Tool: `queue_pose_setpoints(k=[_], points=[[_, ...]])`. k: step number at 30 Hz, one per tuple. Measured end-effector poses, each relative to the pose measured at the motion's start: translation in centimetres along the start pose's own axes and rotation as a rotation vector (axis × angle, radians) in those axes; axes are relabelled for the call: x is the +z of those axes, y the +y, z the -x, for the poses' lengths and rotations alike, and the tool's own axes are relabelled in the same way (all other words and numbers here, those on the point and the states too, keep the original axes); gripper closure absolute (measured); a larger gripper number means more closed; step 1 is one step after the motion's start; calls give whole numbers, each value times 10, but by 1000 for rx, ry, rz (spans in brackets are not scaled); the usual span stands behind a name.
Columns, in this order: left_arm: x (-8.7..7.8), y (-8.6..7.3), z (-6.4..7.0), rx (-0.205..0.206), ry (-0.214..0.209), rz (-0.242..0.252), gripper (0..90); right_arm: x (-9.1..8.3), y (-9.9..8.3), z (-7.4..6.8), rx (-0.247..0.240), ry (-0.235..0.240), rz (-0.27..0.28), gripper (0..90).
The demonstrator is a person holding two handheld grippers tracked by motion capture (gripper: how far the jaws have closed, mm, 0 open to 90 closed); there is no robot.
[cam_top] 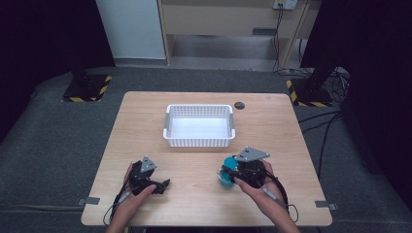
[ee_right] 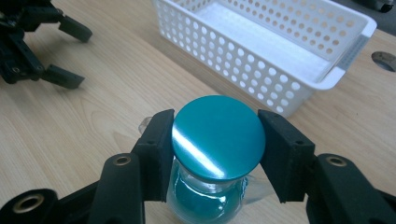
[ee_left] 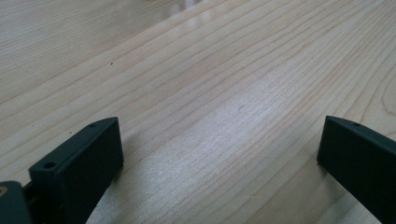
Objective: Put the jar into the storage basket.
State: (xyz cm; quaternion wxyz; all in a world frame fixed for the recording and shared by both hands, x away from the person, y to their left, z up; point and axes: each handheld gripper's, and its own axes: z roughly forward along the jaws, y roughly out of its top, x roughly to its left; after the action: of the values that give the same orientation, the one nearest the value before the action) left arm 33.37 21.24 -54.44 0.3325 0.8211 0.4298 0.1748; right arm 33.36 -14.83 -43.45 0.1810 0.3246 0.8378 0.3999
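The right gripper (ee_right: 215, 154) has its two black fingers (ee_right: 156, 149) pinching the round teal lid (ee_right: 217, 135) of a small clear glass jar (ee_right: 205, 200), one finger on each side of the lid's rim. The jar sits near the front right of the wooden worktop (cam_top: 194, 194), just short of the white perforated basket (ee_right: 261, 60), which stands empty in the middle of the worktop. In the high view the jar (cam_top: 226, 171) shows as a teal spot at the tip of the right gripper (cam_top: 233, 174), close to the basket (cam_top: 199, 141) but apart from it. The left gripper (cam_top: 163, 186) rests low over bare wood at the front left, well apart from the jar, its fingers (ee_left: 88, 158) spread wide with nothing between them. The likely aim is to carry the jar into the basket, and the grip is the weak point. The fingers bear on the lid alone, not on the glass body, so if the lid is loose the jar could drop away during a lift and the lid could come up by itself. The lid's edge is smooth and shiny, so a light squeeze may let it slip or rotate between the flat pads. A low carry could also knock the jar's base against the basket's near wall and tip it.
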Motion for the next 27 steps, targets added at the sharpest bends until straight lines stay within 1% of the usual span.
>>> queue_pose_setpoints(k=[7,10,13,20,27], points=[[0,0,0,0,1,0,0,-7,21,6,13,15,6,484],[0,0,0,0,1,0,0,-8,33,8,4,14,8,484],[0,0,0,0,1,0,0,-9,46,11,7,16,16,484],[0,0,0,-1,1,0,0,-4,73,18,-5,13,10,484],[0,0,0,-1,1,0,0,2,100,29,9,6,27,484]])
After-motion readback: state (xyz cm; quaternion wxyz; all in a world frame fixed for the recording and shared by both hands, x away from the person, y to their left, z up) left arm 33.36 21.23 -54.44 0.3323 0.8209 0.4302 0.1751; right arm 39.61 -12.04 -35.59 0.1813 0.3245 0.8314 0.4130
